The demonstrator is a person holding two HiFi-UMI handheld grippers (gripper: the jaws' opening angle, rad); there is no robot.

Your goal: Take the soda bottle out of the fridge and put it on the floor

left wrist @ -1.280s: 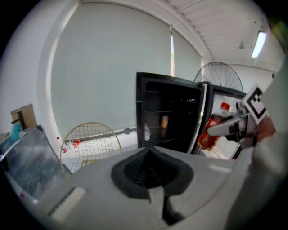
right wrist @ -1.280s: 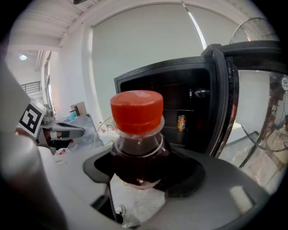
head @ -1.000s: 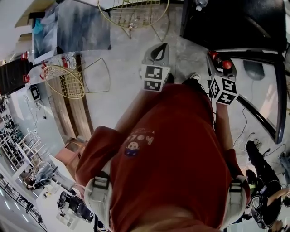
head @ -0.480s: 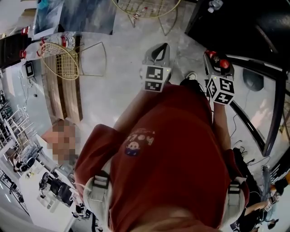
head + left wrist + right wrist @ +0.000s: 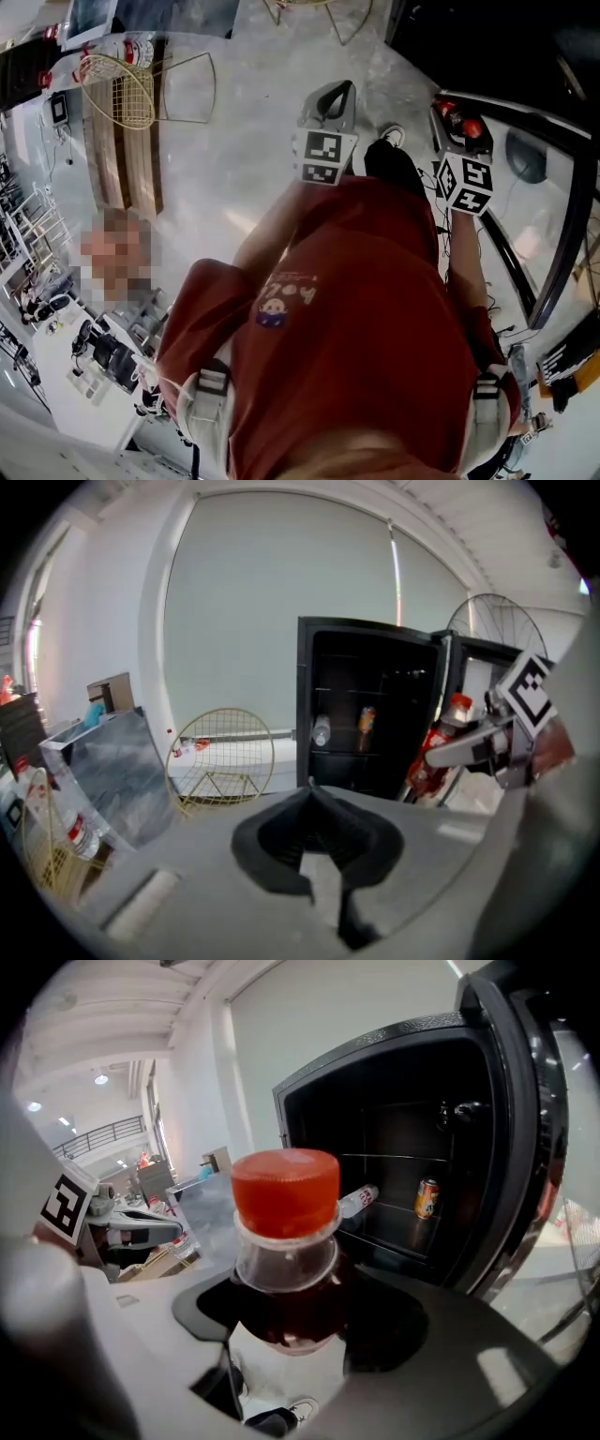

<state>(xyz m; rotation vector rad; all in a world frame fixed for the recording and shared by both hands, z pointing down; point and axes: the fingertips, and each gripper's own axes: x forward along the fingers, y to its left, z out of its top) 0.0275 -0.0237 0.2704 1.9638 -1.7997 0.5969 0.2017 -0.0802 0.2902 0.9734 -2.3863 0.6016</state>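
The soda bottle [image 5: 286, 1232] is clear of the fridge [image 5: 394, 1147], which stands open just ahead of the right gripper [image 5: 291, 1326]. That gripper's jaws pinch the bottle below its neck, red cap up and upright between them. The left gripper [image 5: 311, 787], off to the right gripper's left, is pressed together on nothing. The carrying step looks under way; next, the bottle needs lowering onto the bare floor [image 5: 244, 141] beneath both grippers, kept upright, base settled before the jaws part
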